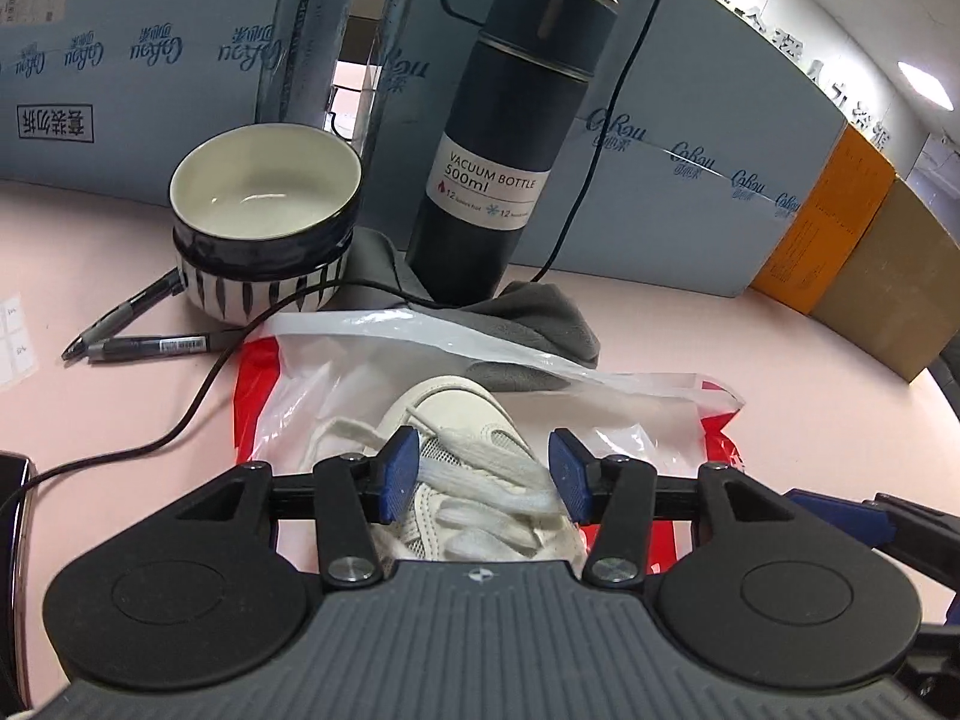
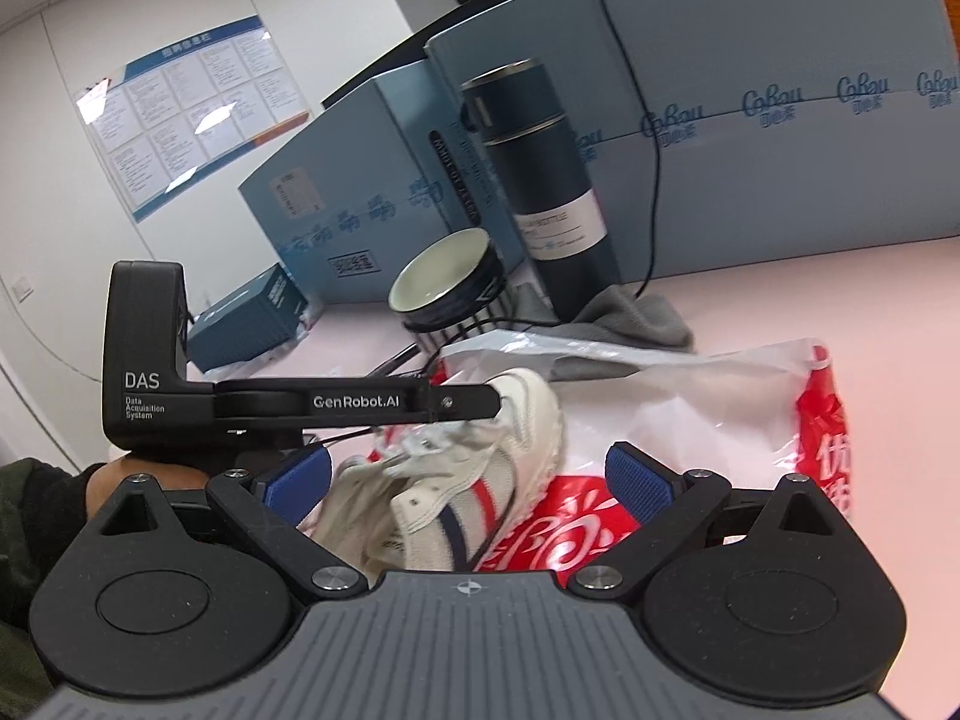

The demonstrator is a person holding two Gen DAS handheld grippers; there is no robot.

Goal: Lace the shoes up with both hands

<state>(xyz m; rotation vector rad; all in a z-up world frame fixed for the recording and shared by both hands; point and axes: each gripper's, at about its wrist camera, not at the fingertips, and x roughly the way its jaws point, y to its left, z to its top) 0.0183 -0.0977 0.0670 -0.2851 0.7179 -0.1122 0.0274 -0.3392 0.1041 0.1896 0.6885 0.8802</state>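
Note:
A white sneaker [image 1: 480, 414] with loose white laces [image 1: 498, 480] lies on a red-and-clear plastic bag [image 1: 630, 414] on the pink table. My left gripper [image 1: 483, 474] hovers over the laced part. Its blue pads [image 1: 399, 474] stand apart, a flat lace runs across the gap, and neither pad presses on it. In the right wrist view the sneaker [image 2: 480, 480] shows its side with red and navy stripes. My right gripper [image 2: 468, 480] is wide open just above it with nothing gripped. The left gripper [image 2: 480, 405] reaches in from the left over the toe, and a hand holds it.
A dark vacuum bottle [image 1: 498, 180] stands on a grey cloth [image 1: 540, 312] behind the shoe. Stacked bowls [image 1: 264, 222], two pens [image 1: 144, 345] and a black cable [image 1: 198, 402] lie to the left. Blue cartons [image 1: 690, 168] wall the back and brown boxes [image 1: 870, 264] the right.

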